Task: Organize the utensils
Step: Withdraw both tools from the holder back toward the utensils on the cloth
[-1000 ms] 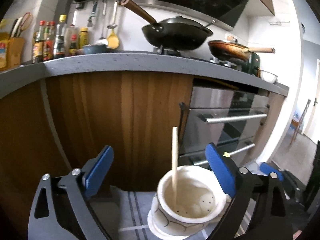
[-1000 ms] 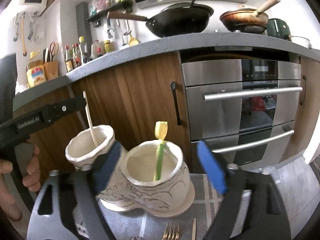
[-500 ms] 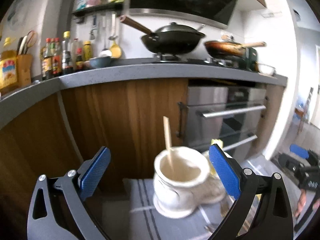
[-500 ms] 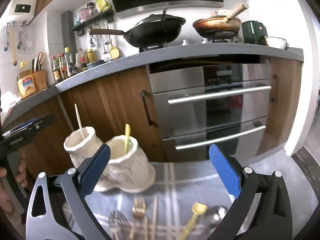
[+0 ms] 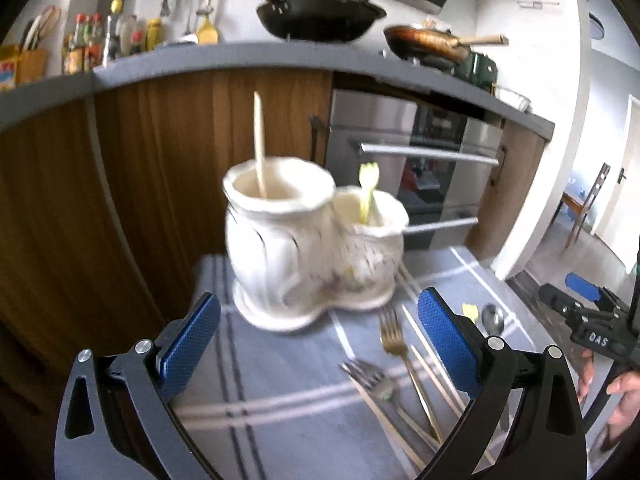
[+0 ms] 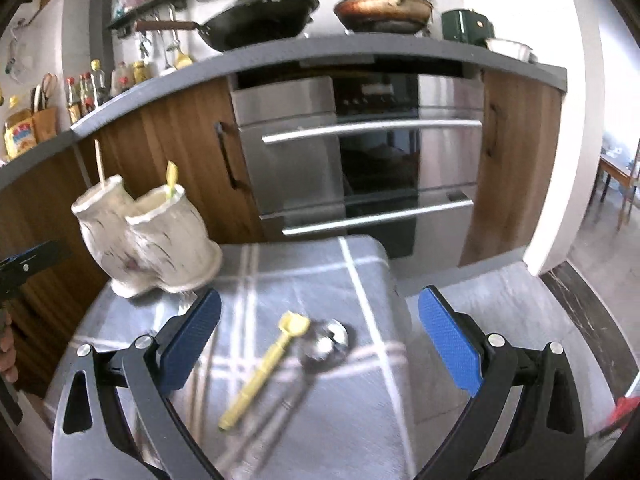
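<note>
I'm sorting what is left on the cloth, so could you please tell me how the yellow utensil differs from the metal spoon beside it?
The yellow utensil is matte yellow with a flat, squarish head; the metal spoon is shiny silver with a round bowl. The yellow one's whole length shows, while the spoon's handle is blurred. Both lie flat on the grey cloth, touching.

You can read only one marking: white letters "DAS" on the black body of the right gripper, at about three o'clock in your left wrist view. The yellow package at nine o'clock in your right wrist view carries red print, too blurred to read.
</note>
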The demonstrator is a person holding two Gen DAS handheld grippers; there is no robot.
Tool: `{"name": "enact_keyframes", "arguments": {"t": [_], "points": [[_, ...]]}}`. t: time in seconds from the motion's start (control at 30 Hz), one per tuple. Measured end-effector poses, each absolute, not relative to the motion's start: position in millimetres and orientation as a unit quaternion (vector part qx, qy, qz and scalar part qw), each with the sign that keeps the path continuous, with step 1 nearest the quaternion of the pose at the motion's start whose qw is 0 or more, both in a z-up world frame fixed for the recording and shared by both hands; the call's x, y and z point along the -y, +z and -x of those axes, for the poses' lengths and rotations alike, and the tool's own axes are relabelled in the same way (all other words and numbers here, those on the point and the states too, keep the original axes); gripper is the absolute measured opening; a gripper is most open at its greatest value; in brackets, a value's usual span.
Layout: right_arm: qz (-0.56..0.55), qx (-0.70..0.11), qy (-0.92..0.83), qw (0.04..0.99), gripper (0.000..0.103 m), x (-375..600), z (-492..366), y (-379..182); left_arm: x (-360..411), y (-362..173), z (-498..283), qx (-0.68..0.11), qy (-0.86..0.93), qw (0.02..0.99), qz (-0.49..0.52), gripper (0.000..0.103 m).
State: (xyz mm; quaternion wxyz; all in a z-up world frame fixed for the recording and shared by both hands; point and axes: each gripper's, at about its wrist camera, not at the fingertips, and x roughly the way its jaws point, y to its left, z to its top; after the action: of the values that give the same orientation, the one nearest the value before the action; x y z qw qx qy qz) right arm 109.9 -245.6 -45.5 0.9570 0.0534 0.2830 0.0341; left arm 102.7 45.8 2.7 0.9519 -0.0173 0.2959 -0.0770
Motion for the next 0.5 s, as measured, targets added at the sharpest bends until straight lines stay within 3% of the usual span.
{"name": "enact_keyframes", "arguments": {"t": [0.5], "points": [[-0.020, -0.344, 0.020, 0.939, 0.097, 254, -125, -87, -12, -67, -107, -0.361, -0.103, 0.926, -0.029, 0.098]]}}
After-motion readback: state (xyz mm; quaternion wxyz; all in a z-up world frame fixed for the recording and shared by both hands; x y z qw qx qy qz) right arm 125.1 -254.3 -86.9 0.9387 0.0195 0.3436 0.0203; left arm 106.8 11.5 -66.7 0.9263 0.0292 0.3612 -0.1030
